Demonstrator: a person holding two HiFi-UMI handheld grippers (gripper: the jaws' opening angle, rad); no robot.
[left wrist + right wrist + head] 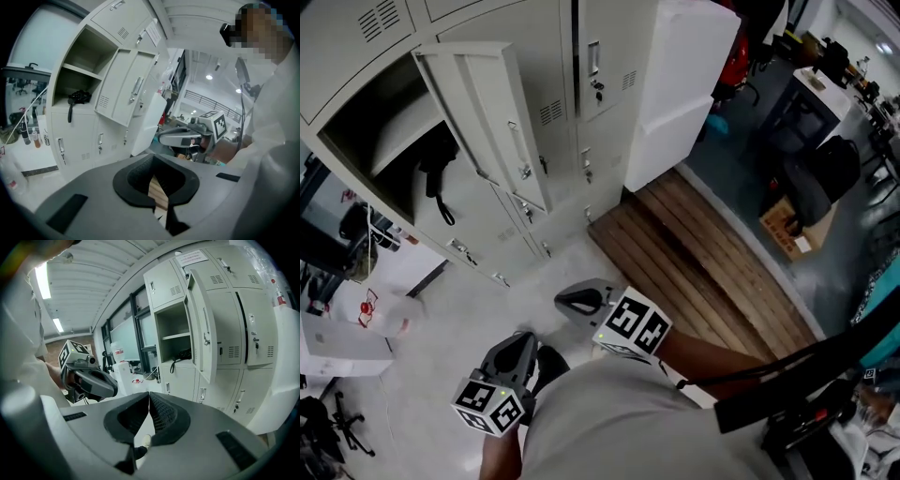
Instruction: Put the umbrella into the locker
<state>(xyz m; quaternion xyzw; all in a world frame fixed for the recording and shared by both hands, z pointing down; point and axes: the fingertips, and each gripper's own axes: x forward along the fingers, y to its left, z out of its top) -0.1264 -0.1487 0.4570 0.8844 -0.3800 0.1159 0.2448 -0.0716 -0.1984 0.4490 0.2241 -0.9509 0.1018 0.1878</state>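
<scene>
The black umbrella [434, 161] lies on the lower shelf of the open locker [366, 131], its strap hanging over the shelf edge; it also shows as the umbrella [78, 98] and umbrella [183, 355] in the two gripper views. The locker door [492, 122] stands swung wide open. My left gripper [521, 343] is held low, close to my body, shut and empty. My right gripper [577, 302] is beside it, also shut with nothing between its jaws. Both point toward the lockers from some way off. Each gripper view shows the other one: the right gripper [164, 137] and the left gripper [110, 390].
More closed lockers [600, 84] fill the wall. A white pillar [684, 84] stands to their right, with a wooden slat platform [703, 272] at its foot. A cardboard box [787, 230] and a dark chair [820, 178] are far right. A white bag [384, 319] lies at left.
</scene>
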